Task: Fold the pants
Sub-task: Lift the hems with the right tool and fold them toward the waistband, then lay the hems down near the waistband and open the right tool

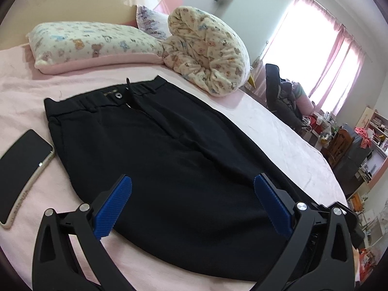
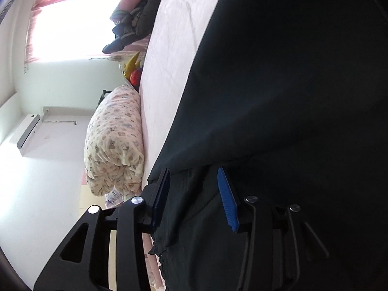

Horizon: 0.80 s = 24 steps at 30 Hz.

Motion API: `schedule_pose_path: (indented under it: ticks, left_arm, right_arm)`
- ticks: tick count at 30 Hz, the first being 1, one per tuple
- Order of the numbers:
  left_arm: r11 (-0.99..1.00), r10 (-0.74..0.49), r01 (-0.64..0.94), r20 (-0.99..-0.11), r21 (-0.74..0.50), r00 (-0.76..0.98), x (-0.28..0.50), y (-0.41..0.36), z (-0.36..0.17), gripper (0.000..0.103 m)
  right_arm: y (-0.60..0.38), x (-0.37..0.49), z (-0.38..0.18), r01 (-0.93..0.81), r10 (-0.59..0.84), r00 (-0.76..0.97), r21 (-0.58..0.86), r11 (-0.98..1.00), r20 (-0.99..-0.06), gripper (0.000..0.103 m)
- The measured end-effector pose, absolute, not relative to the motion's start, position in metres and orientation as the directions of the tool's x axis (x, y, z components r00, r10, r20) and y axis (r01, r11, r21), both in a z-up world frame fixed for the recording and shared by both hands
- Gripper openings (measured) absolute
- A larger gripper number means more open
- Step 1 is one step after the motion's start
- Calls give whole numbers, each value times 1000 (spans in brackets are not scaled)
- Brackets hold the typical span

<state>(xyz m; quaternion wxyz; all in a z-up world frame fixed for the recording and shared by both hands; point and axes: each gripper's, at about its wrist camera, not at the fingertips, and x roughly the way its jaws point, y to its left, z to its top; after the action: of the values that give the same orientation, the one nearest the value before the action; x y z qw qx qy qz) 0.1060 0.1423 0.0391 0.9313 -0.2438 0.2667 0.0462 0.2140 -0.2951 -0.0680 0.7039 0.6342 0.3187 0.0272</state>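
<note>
Left tongs (image 1: 191, 203) agape over black pants (image 1: 157, 150); right tongs (image 2: 194, 198) parted, cloth loose between; hems unseen

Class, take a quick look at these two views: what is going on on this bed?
A person with a hand-held gripper in each hand is folding black pants spread on a pink bed. The left hand-held gripper hovers wide open over the folded lower edge, gripping nothing. The right hand-held gripper has dark fabric between its parted pads; a grip is unclear. A phone lies beside the pants.
</note>
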Motion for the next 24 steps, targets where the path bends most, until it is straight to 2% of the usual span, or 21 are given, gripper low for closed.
schedule_pose_path:
  ticks: [3, 5, 8, 16, 24]
  left_arm:
    - [872, -67, -200, -514, -446, 855, 108, 144, 39, 101]
    - [871, -85, -186, -512, -455, 855, 109, 143, 39, 101]
    - [871, -97, -181, -521, -456, 848, 112, 142, 36, 101]
    - [869, -88, -196, -530, -454, 843, 113, 141, 33, 101]
    - [839, -115, -200, -525, -505, 843, 114, 146, 28, 101]
  right_arm:
    - [-294, 223, -70, 372, 423, 801, 906, 203, -424, 38]
    - [-294, 228, -74, 402, 409, 793, 893, 204, -450, 25]
    - [-293, 224, -80, 431, 414, 784, 885, 174, -463, 20]
    - [-295, 218, -84, 428, 419, 790, 892, 143, -446, 19]
    - [-305, 220, -85, 440, 402, 800, 891, 110, -444, 19]
